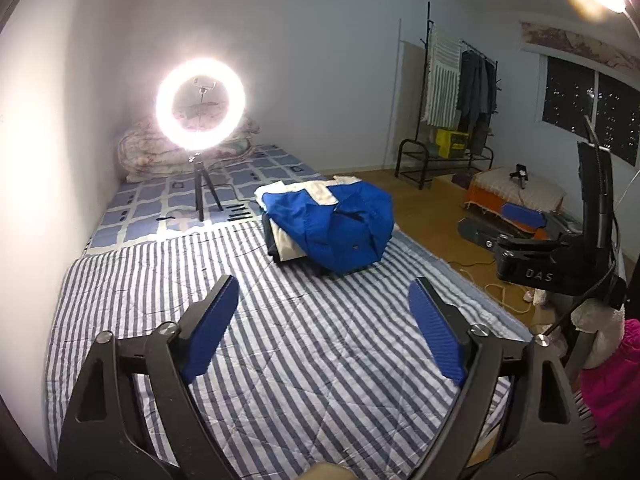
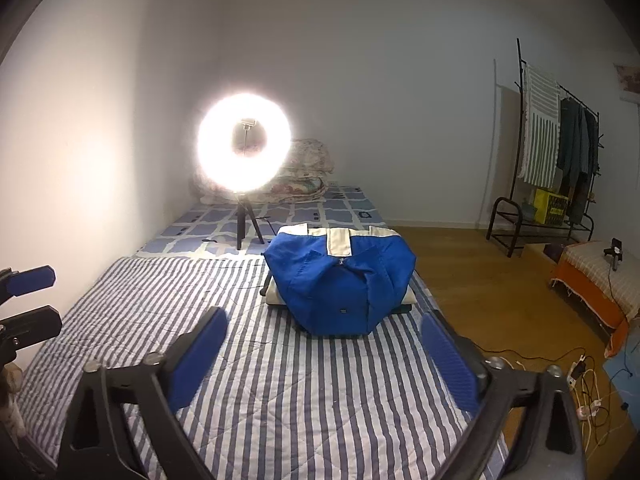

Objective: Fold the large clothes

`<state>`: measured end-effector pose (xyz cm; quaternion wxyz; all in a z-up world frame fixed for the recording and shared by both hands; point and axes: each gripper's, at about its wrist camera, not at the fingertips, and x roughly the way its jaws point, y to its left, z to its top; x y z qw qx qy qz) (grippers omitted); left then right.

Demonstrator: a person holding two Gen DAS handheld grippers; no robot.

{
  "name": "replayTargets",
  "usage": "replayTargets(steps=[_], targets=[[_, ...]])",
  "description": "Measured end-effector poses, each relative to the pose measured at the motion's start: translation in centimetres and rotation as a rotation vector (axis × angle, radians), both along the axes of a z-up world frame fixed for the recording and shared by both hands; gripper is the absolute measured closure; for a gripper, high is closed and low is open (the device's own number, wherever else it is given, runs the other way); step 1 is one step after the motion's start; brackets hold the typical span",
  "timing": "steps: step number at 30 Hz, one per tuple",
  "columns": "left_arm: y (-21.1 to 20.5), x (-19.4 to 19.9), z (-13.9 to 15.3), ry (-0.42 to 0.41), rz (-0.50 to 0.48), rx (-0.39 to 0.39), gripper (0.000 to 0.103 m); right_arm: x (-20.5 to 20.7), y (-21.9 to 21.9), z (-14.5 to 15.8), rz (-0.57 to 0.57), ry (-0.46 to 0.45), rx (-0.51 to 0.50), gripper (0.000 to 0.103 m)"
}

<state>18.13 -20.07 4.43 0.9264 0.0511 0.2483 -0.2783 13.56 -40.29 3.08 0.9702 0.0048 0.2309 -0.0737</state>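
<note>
A blue and white jacket [image 2: 340, 280] is seen folded into a bundle on the striped quilt [image 2: 280, 380] that covers the bed. It is laid on top of other folded clothes [image 1: 286, 250], and only their edges can be seen under it. The pile is placed near the far end of the quilt, close to the bed's right side.

The left gripper [image 1: 324, 324] is held above the quilt with its two blue pads spread wide, and nothing is pinched between them. The right gripper [image 2: 324, 352] is held the same way (spread wide, nothing between the pads). Both are kept well apart from the jacket, on the near side of it.

A bright ring light [image 2: 244, 144] on a small tripod is stood behind the pile, on the checked sheet [image 2: 320, 216]. A rolled blanket [image 2: 308, 176] is piled against the wall behind the light. A clothes rack [image 2: 556, 148] with hanging clothes is seen across the wooden floor [image 2: 480, 280], on the right.
</note>
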Motion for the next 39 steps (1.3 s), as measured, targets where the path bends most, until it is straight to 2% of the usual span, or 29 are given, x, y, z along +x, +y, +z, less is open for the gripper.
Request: replayTargets(steps=[2,10,23,39], targets=[[0.0,0.1,-0.3,-0.002,0.022,0.016,0.004,0.2,0.3,-0.3,0.007,0.001,-0.011,0.0],[0.4,0.0,-1.2,-0.008,0.062,0.052,0.001,0.7,0.9,-1.4,0.013,0.034,-0.032,0.0],[0.2,-0.4,-2.0,0.005,0.082,0.101,0.0,0.6,0.1,-2.2,0.001,0.04,-0.005,0.0],[0.0,-0.7,-2.5,0.012,0.089,0.108,0.0,0.9,0.4,-2.5,0.018,0.048,-0.009,0.0]])
